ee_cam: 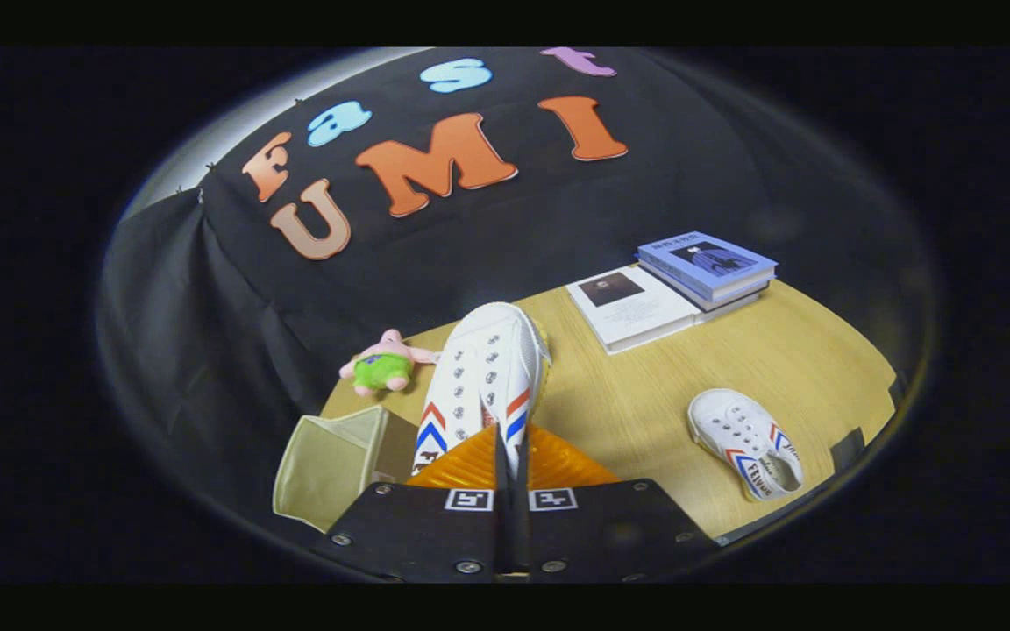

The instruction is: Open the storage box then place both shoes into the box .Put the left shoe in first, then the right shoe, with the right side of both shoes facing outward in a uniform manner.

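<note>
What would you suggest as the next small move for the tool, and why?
Probably carry the held shoe sideways over the open storage box and lower it in. The tool is shut on that shoe, which hangs above the table, the box sits just beside the fingers, and the second shoe lies on the table.

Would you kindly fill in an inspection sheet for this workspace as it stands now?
Surface: wooden table, bare between the items.
Job's things: storage box, beige, open, left of the fingers; one white shoe held in the gripper, toe pointing away; second white shoe lying on the table to the right.
Clutter: pink plush toy beyond the box; books at the far side, a blue one stacked on top.
Grippers: gripper shut on the shoe.
Cables: nothing seen.
Surroundings: black cloth wall behind the table.
</note>
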### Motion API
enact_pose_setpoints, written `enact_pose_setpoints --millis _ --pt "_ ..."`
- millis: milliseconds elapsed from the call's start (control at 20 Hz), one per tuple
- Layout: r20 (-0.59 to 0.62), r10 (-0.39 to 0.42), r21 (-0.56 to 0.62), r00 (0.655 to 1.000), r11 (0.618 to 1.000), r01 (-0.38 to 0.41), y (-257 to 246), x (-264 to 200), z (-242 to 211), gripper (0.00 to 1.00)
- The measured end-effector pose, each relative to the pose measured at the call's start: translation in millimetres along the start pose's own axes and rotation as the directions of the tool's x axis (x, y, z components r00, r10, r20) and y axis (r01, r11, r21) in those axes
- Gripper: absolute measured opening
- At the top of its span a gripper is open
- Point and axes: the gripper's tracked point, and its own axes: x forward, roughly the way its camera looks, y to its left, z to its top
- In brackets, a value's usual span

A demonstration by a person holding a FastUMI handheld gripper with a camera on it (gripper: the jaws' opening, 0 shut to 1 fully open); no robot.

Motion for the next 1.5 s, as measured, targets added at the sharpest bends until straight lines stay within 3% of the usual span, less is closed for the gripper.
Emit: enact_pose_setpoints --millis 250,800,1500 --pt "0.008 0.079 0.009 0.997 0.997 -0.079 66 5 1 0.00" --pt "-0.123 0.185 -0.050 0.975 0.980 -0.192 172 24 -79 0.01" --pt "-0.214 0.163 -0.162 0.963 0.967 -0.199 207 26 -165 0.01"
